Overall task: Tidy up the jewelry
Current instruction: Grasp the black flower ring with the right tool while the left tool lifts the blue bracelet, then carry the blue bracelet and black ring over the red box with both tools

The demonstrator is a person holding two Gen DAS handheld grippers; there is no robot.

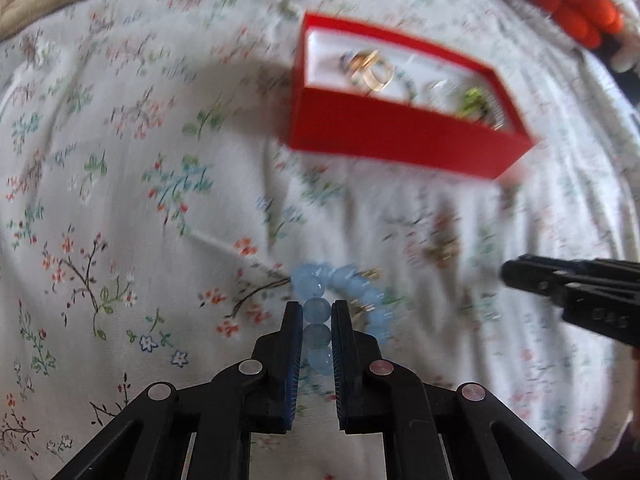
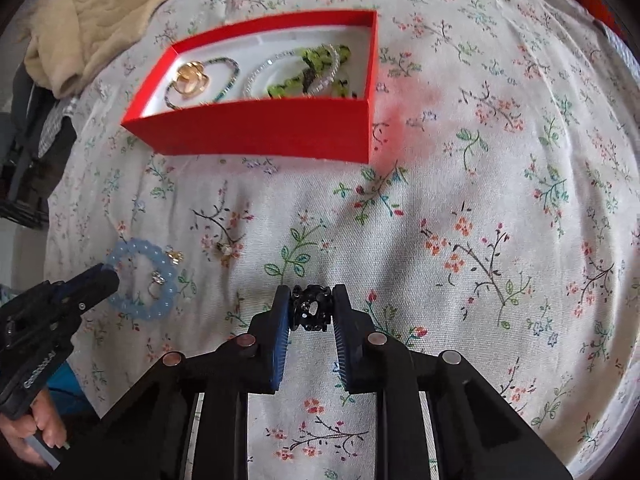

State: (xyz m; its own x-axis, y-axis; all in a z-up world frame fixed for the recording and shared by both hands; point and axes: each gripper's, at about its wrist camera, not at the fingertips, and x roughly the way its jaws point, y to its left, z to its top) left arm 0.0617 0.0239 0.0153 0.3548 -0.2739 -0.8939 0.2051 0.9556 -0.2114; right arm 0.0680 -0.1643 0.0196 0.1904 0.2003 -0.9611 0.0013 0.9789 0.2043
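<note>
Left hand-held gripper (image 1: 317,314): pinching blue bead bracelet (image 1: 344,300), may slip.
Right hand-held gripper (image 2: 311,300): I'm clamping black ring (image 2: 311,307).
Red box (image 2: 264,136): ahead.
Risk: ring pops out.

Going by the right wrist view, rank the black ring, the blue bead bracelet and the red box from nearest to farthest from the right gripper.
1. Black ring: between the right gripper fingers.
2. Blue bead bracelet: left, on the floral cloth.
3. Red box: farthest, straight ahead.
</note>
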